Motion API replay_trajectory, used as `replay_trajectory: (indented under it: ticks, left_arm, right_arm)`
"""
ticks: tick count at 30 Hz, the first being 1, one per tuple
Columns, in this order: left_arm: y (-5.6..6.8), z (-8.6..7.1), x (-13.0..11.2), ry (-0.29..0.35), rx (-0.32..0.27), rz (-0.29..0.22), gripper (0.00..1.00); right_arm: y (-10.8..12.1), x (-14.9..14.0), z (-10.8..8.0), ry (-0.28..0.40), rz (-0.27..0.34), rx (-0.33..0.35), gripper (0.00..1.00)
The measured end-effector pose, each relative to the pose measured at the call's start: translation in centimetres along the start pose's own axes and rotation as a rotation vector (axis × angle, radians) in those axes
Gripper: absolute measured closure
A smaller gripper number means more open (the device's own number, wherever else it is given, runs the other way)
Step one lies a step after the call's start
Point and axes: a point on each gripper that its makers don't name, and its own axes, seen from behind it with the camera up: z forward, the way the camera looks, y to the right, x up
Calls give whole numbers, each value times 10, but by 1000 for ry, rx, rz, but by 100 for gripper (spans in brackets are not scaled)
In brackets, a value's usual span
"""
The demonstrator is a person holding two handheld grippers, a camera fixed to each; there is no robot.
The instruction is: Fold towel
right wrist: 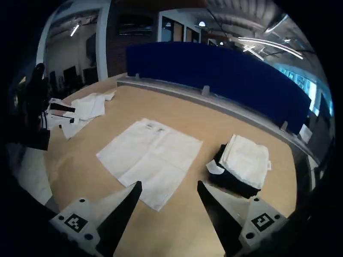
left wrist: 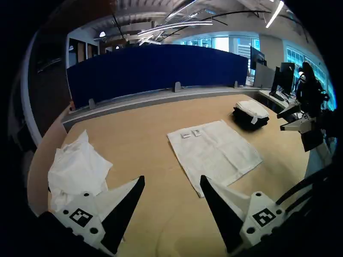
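On the light wooden surface (left wrist: 141,128), ctr of field: the towel (left wrist: 214,150) lies spread flat, one layer, no fold made yet, w/ two small tags (left wrist: 191,133) near its far edge. In the right gripper view the same towel (right wrist: 150,160) sits just ahead of the fingers, near edge toward the camera.

Step in hand (judged): approach and pick-up of an edge. To do it well, each claw should prob. take one corner of the same edge, pinch a single layer only, lift just enough to clear the surface, then carry that edge over to meet the opposite one, corners matched before release. A pull at unequal height could skew the fold; drag across the wood may wrinkle the cloth.

Pose: left claw (left wrist: 171,177) is held above the surface, tilted downward, fingers spread wide, nothing between them; the towel's near corner lies ahead beside one finger. Right claw (right wrist: 168,183) is likewise raised, pitched downward, released, empty, aimed at the near edge. Neither touches cloth.

Bystanders: a crumpled cloth heap (left wrist: 77,167) at one end of the surface, a folded stack (right wrist: 246,160) on a dark base at the other, both apart from the towel; blue divider (left wrist: 158,68) behind.
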Motion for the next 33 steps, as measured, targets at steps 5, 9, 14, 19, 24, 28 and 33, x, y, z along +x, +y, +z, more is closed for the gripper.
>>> replay_trajectory:
  ticks: [5, 9, 14, 19, 24, 28, 33]
  left_arm:
    - [3, 7, -12, -7, -10, 12, 4]
    - [4, 11, -20, -11, -11, 24, 4]
    - [4, 15, -28, -12, -6, 15, 4]
    - [6, 20, -38, -21, -10, 2, 4]
    - [9, 24, -44, -30, -19, -1, 4]
    - [13, 28, -46, -32, -31, 5, 4]
    - [19, 34, -47, -36, -52, 15, 4]
  right_arm:
    - [-6, -19, 14, -37, -18, 19, 0]
    - [-9, -34, 24, -61, -30, 29, 0]
    - [-15, -54, 37, -94, -40, 41, 0]
    - [-21, -73, 46, -127, -41, 55, 1]
    - [-22, -90, 55, -160, -49, 56, 7]
    - [-25, -102, 61, -183, -48, 64, 14]
    - [-29, -113, 65, -204, -42, 74, 23]
